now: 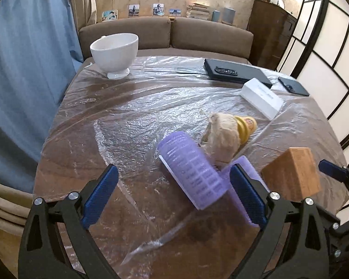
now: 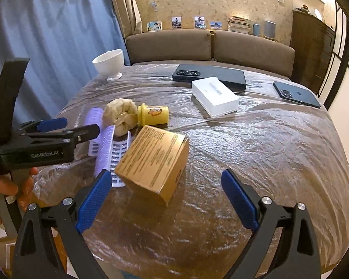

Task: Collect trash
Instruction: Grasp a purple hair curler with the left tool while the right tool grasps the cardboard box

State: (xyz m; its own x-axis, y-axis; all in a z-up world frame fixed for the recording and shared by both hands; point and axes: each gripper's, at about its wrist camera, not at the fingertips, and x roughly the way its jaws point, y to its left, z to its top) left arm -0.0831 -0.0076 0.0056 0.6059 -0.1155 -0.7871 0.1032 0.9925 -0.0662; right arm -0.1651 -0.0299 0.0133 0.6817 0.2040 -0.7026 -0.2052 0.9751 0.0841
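A curled purple printed package [image 1: 193, 167] lies on the plastic-covered table [image 1: 118, 121], partly between the fingers of my open left gripper [image 1: 174, 190]. A crumpled beige paper ball [image 1: 222, 137] and a small yellow tub [image 1: 246, 127] lie just beyond it. A brown cardboard box [image 2: 153, 160] sits tilted in front of my open right gripper [image 2: 166, 202], nearer its left finger. The purple package [image 2: 109, 148], paper ball [image 2: 121, 116] and yellow tub [image 2: 153, 114] also show in the right wrist view, with the left gripper [image 2: 65, 130] at their left.
A white footed bowl [image 1: 115, 53] stands at the far left. A black flat case [image 1: 235, 72], a white plastic box [image 1: 261, 97] and a dark phone [image 1: 293, 86] lie at the far right. A brown sofa [image 1: 165, 34] is behind; a blue curtain [image 1: 28, 69] hangs left.
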